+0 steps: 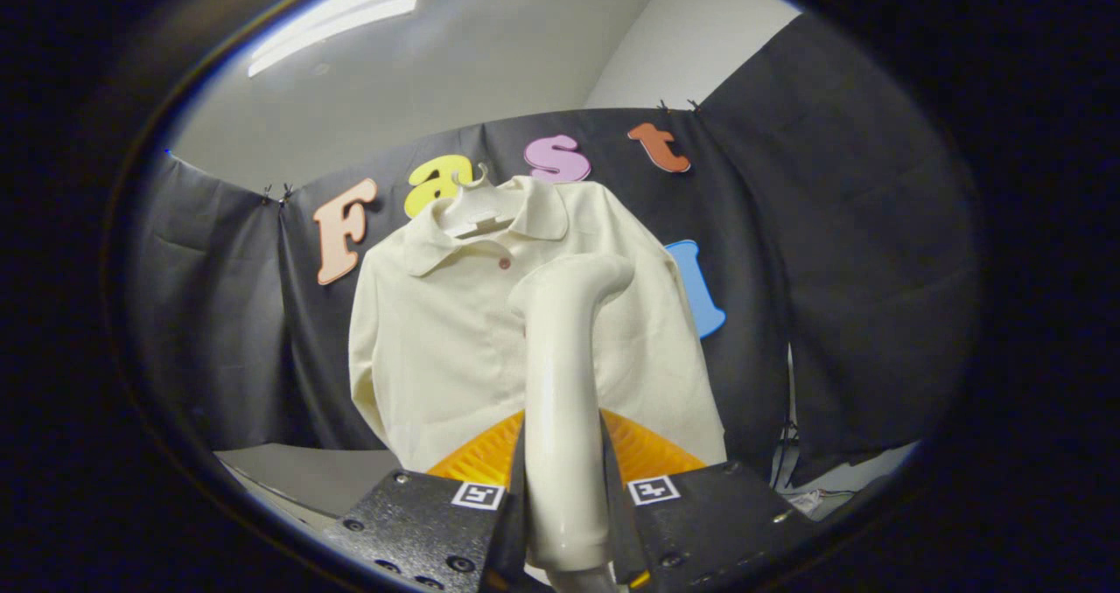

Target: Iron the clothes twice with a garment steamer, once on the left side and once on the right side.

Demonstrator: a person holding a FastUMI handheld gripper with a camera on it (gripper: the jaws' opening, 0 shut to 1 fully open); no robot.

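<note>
My fingers [563, 523] are clamped on the handle of the garment steamer [560, 401], 1 finger pressing each side of it, so the steamer stands up between them and rises straight ahead of me. Its long axis runs upright, and at the top the neck bends over toward the shirt, with the steam head pointing away from me at the cloth.

The shirt [446, 331] hangs beyond the fingers on a hanger [472, 212] against the booth's dark wall, collar up, hem down, its front facing me. The steamer's head sits in front of the shirt's chest, just right of the button line, about level with the upper chest. I cannot tell whether the head touches the cloth or hangs just off it; from here the 2 overlap.

What the next stroke turns on, as I judge it: the shirt's long axis is vertical and matches the steamer's, so a pass means travelling down the panel. Most of the left panel lies open beside the steamer, and the right panel is partly hidden behind it. An orange ridged thing [477, 462] lies low, just past my fingers, below the hem; a grey bench [297, 475] shows to its left
</note>
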